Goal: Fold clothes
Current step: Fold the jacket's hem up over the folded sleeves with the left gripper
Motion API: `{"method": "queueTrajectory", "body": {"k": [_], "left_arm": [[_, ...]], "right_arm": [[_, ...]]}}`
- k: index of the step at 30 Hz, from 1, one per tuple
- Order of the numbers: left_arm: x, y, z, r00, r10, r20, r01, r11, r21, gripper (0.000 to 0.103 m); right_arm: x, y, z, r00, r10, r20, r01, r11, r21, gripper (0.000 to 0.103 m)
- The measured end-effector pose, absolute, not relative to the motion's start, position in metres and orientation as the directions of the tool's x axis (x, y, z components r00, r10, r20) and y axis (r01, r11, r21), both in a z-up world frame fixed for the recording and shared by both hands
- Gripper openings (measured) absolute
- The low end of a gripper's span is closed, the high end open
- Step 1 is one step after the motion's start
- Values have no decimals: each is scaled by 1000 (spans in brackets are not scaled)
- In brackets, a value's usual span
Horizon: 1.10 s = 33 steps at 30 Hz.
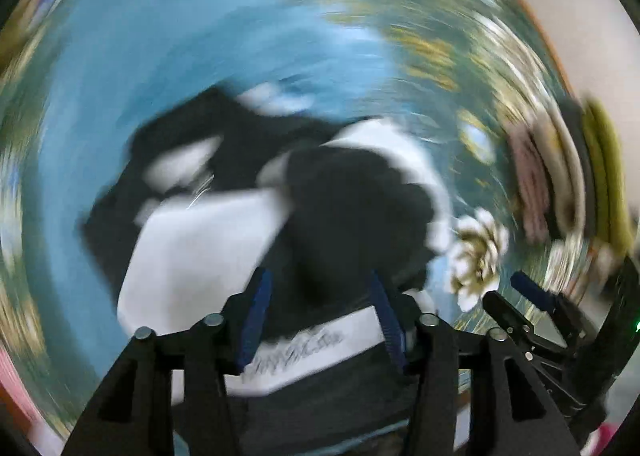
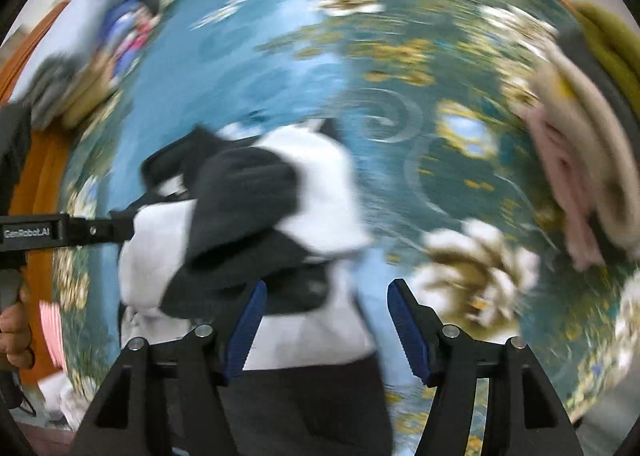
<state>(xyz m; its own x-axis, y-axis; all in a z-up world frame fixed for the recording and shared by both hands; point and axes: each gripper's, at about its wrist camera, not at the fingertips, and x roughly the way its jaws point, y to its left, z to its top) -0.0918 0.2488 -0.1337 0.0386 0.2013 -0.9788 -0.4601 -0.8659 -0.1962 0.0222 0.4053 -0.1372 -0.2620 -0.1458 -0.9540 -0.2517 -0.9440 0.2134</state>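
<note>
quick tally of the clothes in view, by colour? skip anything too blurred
Black-and-white garment: 1
Pink garment: 1
Beige garment: 1
Olive-green garment: 1
Grey garment: 1
Total: 5; the blurred blue-and-pink heap at far left is left uncounted.

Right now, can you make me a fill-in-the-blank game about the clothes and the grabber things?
1. The crumpled garment on the bed is black and ____.
2. The bedspread under it is mostly ____ with flowers.
3. The pads on the right gripper are coloured ____.
4. The jaws of both the right gripper and the left gripper stand ____.

Missing words: white; blue; blue; open
</note>
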Motion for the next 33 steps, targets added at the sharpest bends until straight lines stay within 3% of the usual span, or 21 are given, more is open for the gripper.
{"method": "queueTrajectory", "body": {"k": [6,9,12,14,15,16,21,27,33], "left_arm": [[-72,338,-161,-3,52,-999,-701,-712,-35,57],[-62,354,-185,-96,-88,-991,-762,-635,131,57],[-60,354,-195,-146,-152,-977,-777,-594,209,57],[-61,349,-196,-176,-175,-969,-771,-587,246,47],[-62,347,-197,-191,-186,-964,-768,-584,265,28],[-65,342,-195,-192,-190,-963,-754,-600,268,16],[-87,309,-160,-187,-111,-976,-633,-746,207,12],[-116,224,-94,-188,163,-969,-321,-942,-96,12],[-119,134,-88,-197,234,-952,-47,-972,-230,12]], "right_arm": [[57,450,-150,-237,-129,-963,-379,-900,214,67],[70,461,-157,-228,-136,-964,-407,-886,221,67],[79,470,-161,-224,-140,-964,-424,-877,226,67],[82,474,-161,-227,-141,-964,-427,-875,228,67],[83,476,-160,-228,-141,-963,-429,-874,230,67],[84,478,-160,-230,-142,-963,-430,-873,231,67],[84,483,-152,-249,-133,-959,-422,-876,231,67],[75,471,-141,-273,-140,-952,-382,-892,241,67],[64,446,-138,-266,-164,-950,-316,-916,246,67]]}}
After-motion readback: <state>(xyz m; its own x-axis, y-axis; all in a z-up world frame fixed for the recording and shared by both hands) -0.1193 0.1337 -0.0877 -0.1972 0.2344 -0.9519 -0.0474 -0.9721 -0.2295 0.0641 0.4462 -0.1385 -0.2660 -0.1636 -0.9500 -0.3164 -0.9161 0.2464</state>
